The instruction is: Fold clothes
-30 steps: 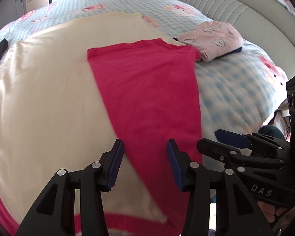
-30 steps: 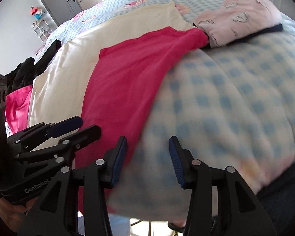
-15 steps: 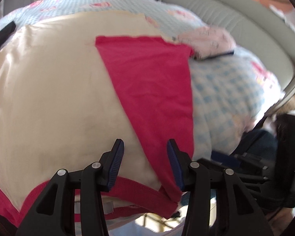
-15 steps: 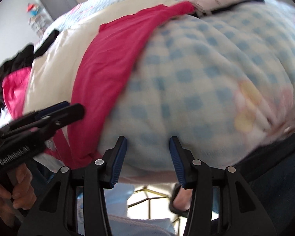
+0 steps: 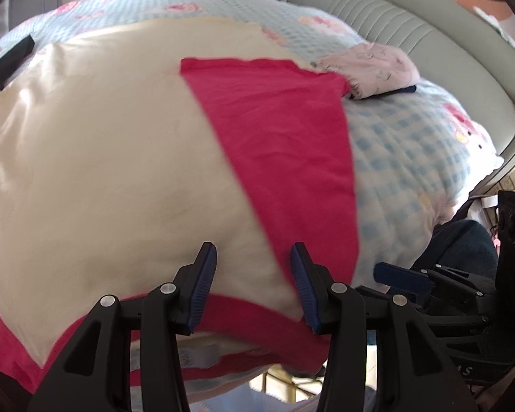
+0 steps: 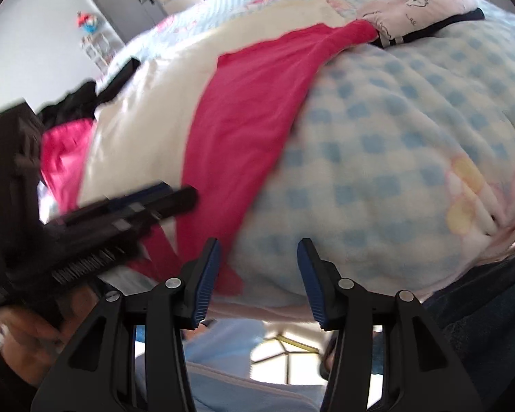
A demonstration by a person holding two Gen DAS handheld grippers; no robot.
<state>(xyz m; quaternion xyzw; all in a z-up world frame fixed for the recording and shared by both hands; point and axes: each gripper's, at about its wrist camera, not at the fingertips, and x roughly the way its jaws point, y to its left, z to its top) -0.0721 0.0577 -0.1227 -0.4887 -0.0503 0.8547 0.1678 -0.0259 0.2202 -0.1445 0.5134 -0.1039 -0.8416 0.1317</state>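
The left tongs (image 5: 254, 276) are hanging part open over the near edge of the bed (image 5: 412, 158), nothing between their blue pads, which are framing the spot where the cream panel meets the red band of the garment (image 5: 278, 144). The right tongs (image 6: 259, 273) are standing at a similar width and their jaws are opening, also with nothing between them; they are sitting over the blue checked blanket (image 6: 395, 144) just to the side of the garment's red edge. The garment, cream and red, is lying spread flat across the blanket with one red flap already laid inward along its right side, and its near red hem is hanging a little over the bed's front edge, which is probably why both tongs are hovering low there: that free edge is the easiest to pinch. Spreading it flat is giving the folds straight lines. A pink printed piece (image 5: 377, 72), already folded, is resting at the far right on the blanket, touching the garment's far corner, seemingly parked out of the way as finished work. In the right wrist view, dark and pink clothes (image 6: 68, 127) are lying heaped at the far left, likely waiting their turn. The left hand (image 6: 20, 336) is showing below its tool, blurred.
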